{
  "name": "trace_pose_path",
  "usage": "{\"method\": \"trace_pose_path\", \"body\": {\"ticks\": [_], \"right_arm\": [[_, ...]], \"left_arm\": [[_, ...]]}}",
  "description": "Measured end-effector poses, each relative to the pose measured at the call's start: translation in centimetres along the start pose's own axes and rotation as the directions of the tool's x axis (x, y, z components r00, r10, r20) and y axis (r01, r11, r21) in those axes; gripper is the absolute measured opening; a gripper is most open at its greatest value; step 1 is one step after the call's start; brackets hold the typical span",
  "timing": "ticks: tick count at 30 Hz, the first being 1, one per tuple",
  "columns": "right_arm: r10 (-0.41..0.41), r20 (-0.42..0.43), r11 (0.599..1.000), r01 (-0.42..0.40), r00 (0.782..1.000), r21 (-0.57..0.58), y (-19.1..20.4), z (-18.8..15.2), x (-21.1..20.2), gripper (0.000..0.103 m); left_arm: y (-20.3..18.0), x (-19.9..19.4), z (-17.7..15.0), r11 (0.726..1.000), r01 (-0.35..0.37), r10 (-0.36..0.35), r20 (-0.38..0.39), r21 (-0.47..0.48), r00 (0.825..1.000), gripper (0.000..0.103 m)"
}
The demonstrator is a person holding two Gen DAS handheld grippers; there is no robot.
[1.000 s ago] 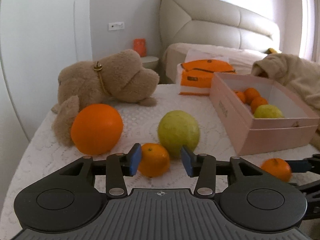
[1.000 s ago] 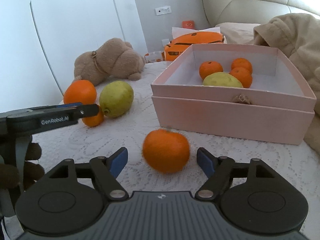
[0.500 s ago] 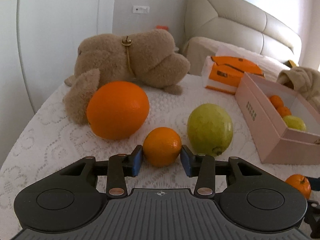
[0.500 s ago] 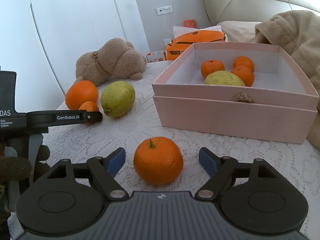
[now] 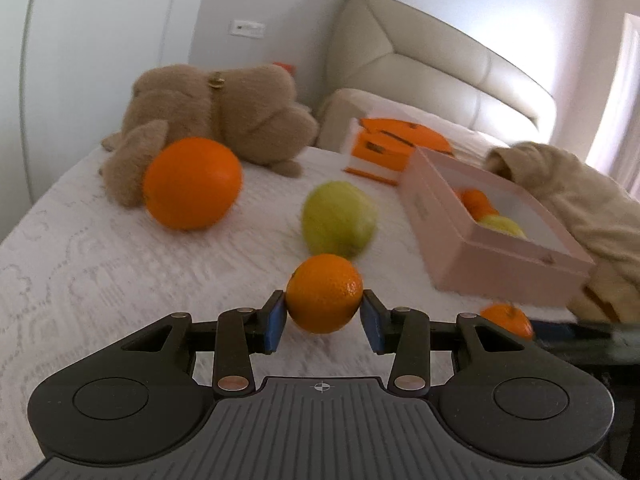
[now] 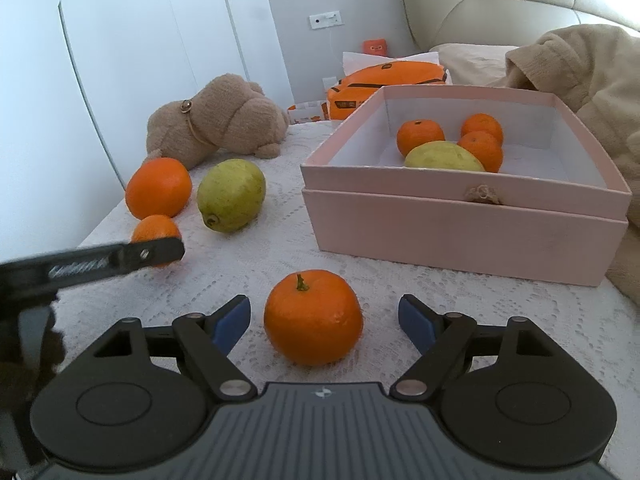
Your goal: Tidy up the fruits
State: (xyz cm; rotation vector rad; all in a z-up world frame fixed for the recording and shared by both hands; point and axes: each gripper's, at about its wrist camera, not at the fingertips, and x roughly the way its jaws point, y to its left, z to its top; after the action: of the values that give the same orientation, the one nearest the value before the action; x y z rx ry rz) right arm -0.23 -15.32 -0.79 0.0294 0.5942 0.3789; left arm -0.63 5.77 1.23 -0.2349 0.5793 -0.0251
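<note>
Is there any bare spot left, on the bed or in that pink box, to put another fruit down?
Yes. The pink box has bare floor along its right wall, beside the three mandarins and green fruit. On the bed, lace lies bare between the loose green fruit and the box. It is crowded by the plush toy and big orange.

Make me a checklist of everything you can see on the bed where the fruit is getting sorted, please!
Surface: white lace bedspread, bare in front of the box.
Job's things: pink box holding three small oranges and a green fruit; big orange, green fruit and stemmed mandarin lie loose on the bedspread.
Clutter: plush toy, orange package, beige blanket.
Grippers: left gripper has its jaws closed on a small mandarin; right gripper has its jaws open on either side of the stemmed mandarin, not touching it.
Cables: nothing seen.
Surroundings: padded headboard, white wall, wall socket.
</note>
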Motion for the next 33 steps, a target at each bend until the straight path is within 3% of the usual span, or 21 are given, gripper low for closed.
{"method": "trace_pose_path", "body": {"ticks": [7,15,19,25,26,31,33], "right_arm": [[-0.032,-0.019,0.999,0.031,0.999,-0.028,0.3,-0.2,0.0,0.086],[-0.009,-0.058,0.999,0.006,0.998,-0.052,0.8,0.1,0.6,0.102],[-0.02,-0.084,0.998,0.015,0.996,-0.06,1.1,0.2,0.7,0.103],[-0.087,-0.131,0.981,0.062,0.988,-0.185,3.0,0.4,1.1,0.1],[-0.092,-0.124,0.981,0.069,0.988,-0.183,3.2,0.7,0.9,0.095],[-0.126,0.034,0.961,0.131,0.991,-0.246,5.6,3.1,-1.2,0.094],[-0.113,0.06,0.952,0.126,0.992,-0.28,6.8,4.4,-1.1,0.094]], "left_arm": [[-0.3,-0.3,-0.6,1.0,0.019,-0.019,0.003,0.014,1.0,0.045],[0.8,-0.6,-0.7,0.998,0.042,-0.042,0.014,-0.047,0.999,0.045],[1.4,-0.7,-0.7,0.994,0.058,-0.056,0.021,-0.088,0.998,0.045],[2.1,-1.5,-0.8,0.991,0.048,-0.039,0.069,-0.127,0.997,0.045],[2.3,-1.7,-0.8,0.99,0.035,-0.024,0.08,-0.138,0.996,0.045],[3.7,-2.5,-0.9,0.975,0.015,0.016,0.135,-0.224,0.991,0.045],[4.2,-2.8,-0.9,0.965,0.0,0.04,0.149,-0.261,0.988,0.045]]}}
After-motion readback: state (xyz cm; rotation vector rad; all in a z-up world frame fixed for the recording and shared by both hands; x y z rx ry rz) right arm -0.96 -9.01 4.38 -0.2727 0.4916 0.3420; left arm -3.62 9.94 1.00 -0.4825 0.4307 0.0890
